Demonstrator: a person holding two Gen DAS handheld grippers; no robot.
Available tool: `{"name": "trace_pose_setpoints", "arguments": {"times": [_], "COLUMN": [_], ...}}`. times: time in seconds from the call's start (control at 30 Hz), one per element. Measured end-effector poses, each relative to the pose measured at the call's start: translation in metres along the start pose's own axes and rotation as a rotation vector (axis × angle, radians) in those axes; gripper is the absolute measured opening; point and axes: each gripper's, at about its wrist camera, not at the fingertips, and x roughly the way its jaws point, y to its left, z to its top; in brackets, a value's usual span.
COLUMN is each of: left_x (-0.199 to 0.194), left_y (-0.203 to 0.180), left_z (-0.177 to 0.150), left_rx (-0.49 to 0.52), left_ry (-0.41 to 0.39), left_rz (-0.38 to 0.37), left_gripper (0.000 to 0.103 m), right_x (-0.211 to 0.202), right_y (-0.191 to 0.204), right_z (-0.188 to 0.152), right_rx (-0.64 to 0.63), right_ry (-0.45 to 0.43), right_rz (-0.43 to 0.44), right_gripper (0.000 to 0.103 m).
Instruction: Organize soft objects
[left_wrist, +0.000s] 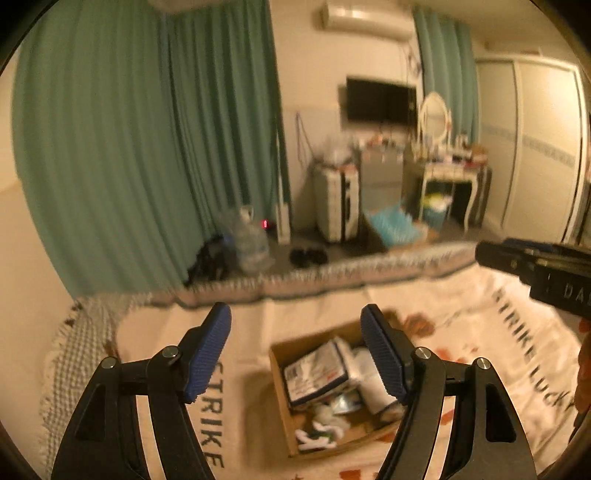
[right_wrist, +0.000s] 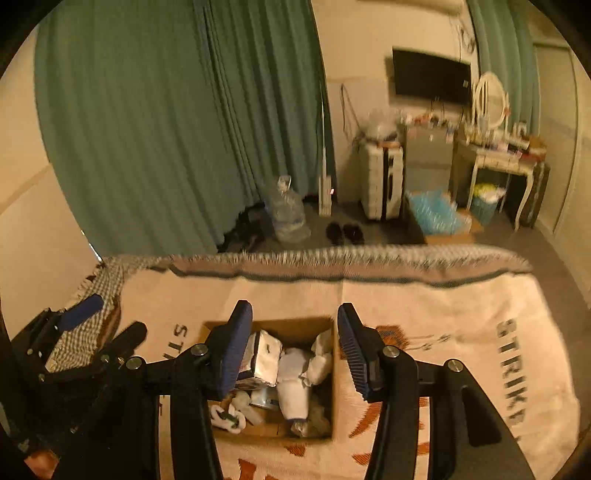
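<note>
- The box (right_wrist: 269, 373), open cardboard, lies on the blanket (right_wrist: 424, 306) over the bed, at 6 o'clock in both wrist views; its open top probably makes it the bin for soft things.
- Inside the box: a wrapped pack (left_wrist: 317, 373) with print too blurred to read, a white bottle-shaped item (right_wrist: 293, 387), white socks (right_wrist: 227, 415) at its 7 o'clock corner, and crumpled white pieces.
- The left gripper (left_wrist: 295, 354) hangs over the box, jaws released and wide apart, holding nothing.
- The right gripper (right_wrist: 291, 350) hangs over the box too, jaws spread and empty; both seem poised to reach in.
- In the left view the right gripper's body enters at 3 o'clock, with letters "DA" readable.
- The blanket reads "STRIKE" at 7 o'clock and "STRIKE LUCKY" at 4 o'clock in the left view.
</note>
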Motion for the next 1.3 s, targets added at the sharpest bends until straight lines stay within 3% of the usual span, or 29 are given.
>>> {"name": "trace_pose_setpoints", "arguments": {"times": [0.03,0.1,0.17,0.3,0.43,0.53,0.73,0.83,0.97,1.13,1.3], "left_x": [-0.015,-0.054,-0.087,-0.140,-0.163,-0.166,-0.157,-0.146,-0.129,-0.114,-0.110], "left_y": [0.000,-0.005,-0.007,-0.005,0.003,0.007,0.005,0.004,-0.002,-0.009,-0.009], "left_z": [0.006,0.017,0.024,0.027,0.018,0.004,-0.043,-0.071,-0.100,-0.116,-0.124], "left_rx": [-0.003,-0.005,0.001,-0.006,-0.046,-0.072,-0.093,-0.135,-0.106,-0.078,-0.100], "left_ry": [-0.030,-0.102,-0.171,-0.263,-0.303,-0.304,-0.270,-0.248,-0.185,-0.123,-0.092], "left_rz": [0.005,0.016,0.026,0.024,0.035,0.042,0.052,0.042,0.058,0.060,0.051], "left_gripper": [0.074,0.088,0.091,0.091,0.093,0.093,0.093,0.093,0.093,0.093,0.093], "right_x": [-0.016,-0.054,-0.094,-0.160,-0.208,-0.229,-0.213,-0.190,-0.157,-0.127,-0.117], "right_y": [0.002,0.008,0.014,0.026,0.033,0.036,0.038,0.031,0.030,0.022,0.011], "right_z": [0.003,0.008,0.010,0.007,-0.008,-0.028,-0.068,-0.093,-0.127,-0.158,-0.165], "right_rx": [-0.008,-0.027,-0.049,-0.099,-0.119,-0.119,-0.114,-0.088,-0.090,-0.095,-0.079], "right_ry": [-0.014,-0.051,-0.098,-0.179,-0.251,-0.306,-0.291,-0.267,-0.221,-0.149,-0.113], "right_rz": [-0.006,-0.012,-0.017,-0.032,-0.010,0.016,0.031,0.047,0.025,0.016,0.007], "right_gripper": [0.049,0.049,0.051,0.065,0.098,0.103,0.103,0.103,0.103,0.103,0.103]}}
